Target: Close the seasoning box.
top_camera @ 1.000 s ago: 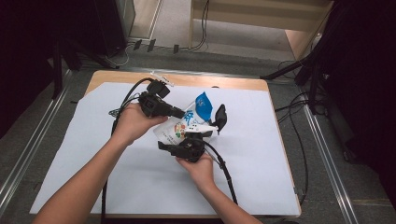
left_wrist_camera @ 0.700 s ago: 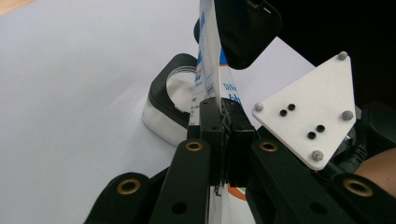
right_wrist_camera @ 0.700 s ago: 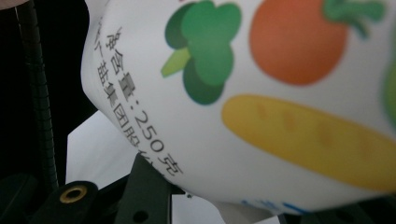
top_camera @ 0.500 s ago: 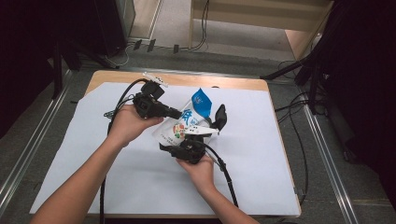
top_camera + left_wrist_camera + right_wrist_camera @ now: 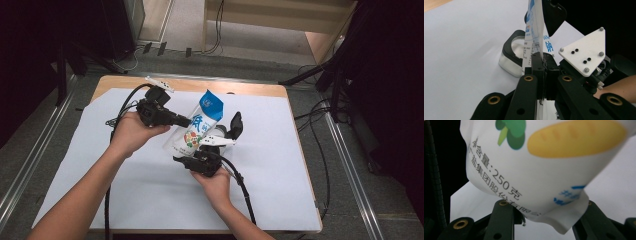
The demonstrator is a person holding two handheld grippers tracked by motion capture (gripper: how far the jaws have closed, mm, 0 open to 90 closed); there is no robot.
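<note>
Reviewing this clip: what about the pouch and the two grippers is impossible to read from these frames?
- High view: the small print on the pouch is too small to read.
- Right gripper view: the right gripper's jaw tips sit behind the pouch's bottom seam, so contact there is unclear; the pouch's top is cut off by the frame edge.
- Left gripper view: the contents of the clear black-rimmed container are partly hidden by the pouch; the left gripper clamps its edge.
</note>
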